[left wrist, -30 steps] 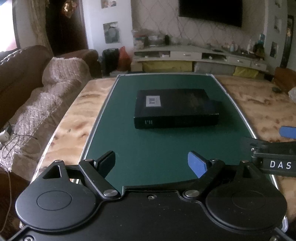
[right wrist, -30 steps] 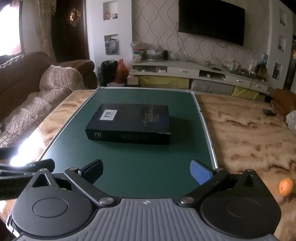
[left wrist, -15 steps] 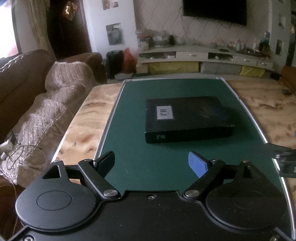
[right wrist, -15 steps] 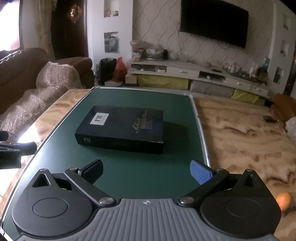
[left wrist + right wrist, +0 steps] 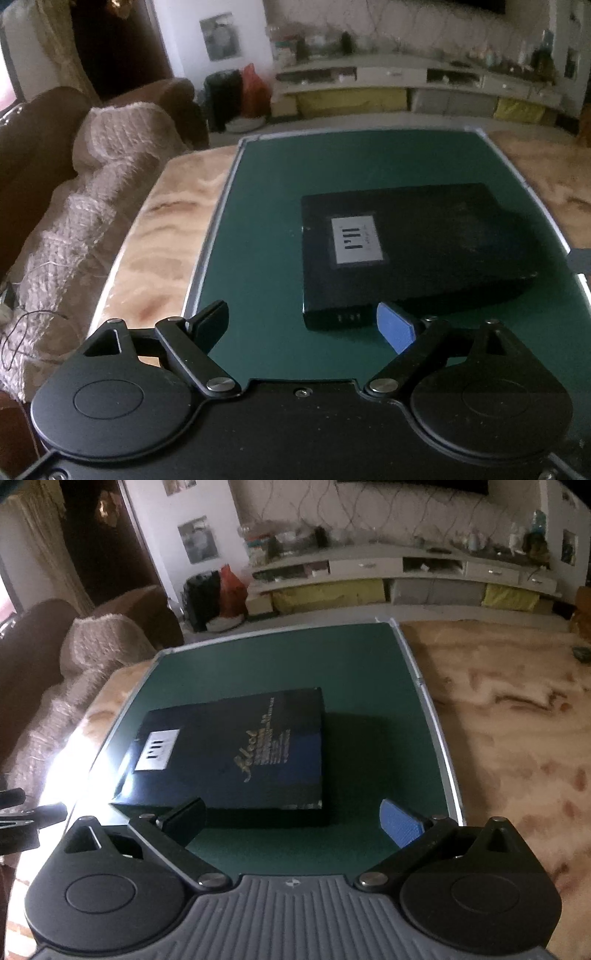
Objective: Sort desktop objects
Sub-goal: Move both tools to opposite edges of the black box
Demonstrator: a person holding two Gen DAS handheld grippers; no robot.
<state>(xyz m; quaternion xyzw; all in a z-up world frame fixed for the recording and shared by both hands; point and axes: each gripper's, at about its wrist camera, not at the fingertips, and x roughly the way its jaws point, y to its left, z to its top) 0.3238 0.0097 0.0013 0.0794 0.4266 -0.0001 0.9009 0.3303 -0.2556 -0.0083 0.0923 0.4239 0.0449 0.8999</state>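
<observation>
Two grippers: both are spread wide and hold nothing; the left gripper (image 5: 301,325) and the right gripper (image 5: 291,818) each hang low over the near end of the mat (image 5: 258,229).
Book: a dark, thick book (image 5: 410,240) lies flat on the green mat, closed, white label (image 5: 157,749) up, spine edge toward the cameras.
Left side: the near left corner of the book sits just ahead of the left gripper, closer to its blue finger (image 5: 393,330) than to the black one.
Right side: the near edge of the book (image 5: 236,753) runs just beyond the right gripper; the black finger (image 5: 184,819) overlaps the near left corner in the view, though contact cannot be told.
Step, as a judgement: a two-sided approach to the book looks likely; where it should end up is not shown.
Doing it well: a flat, heavy book wants fingers over an edge, level, with both sides moving together so it does not pivot or sag.
Table: marbled top (image 5: 509,716) flanks the mat.
Far: a sofa (image 5: 44,155) and a low TV unit (image 5: 406,85) lie well beyond.
</observation>
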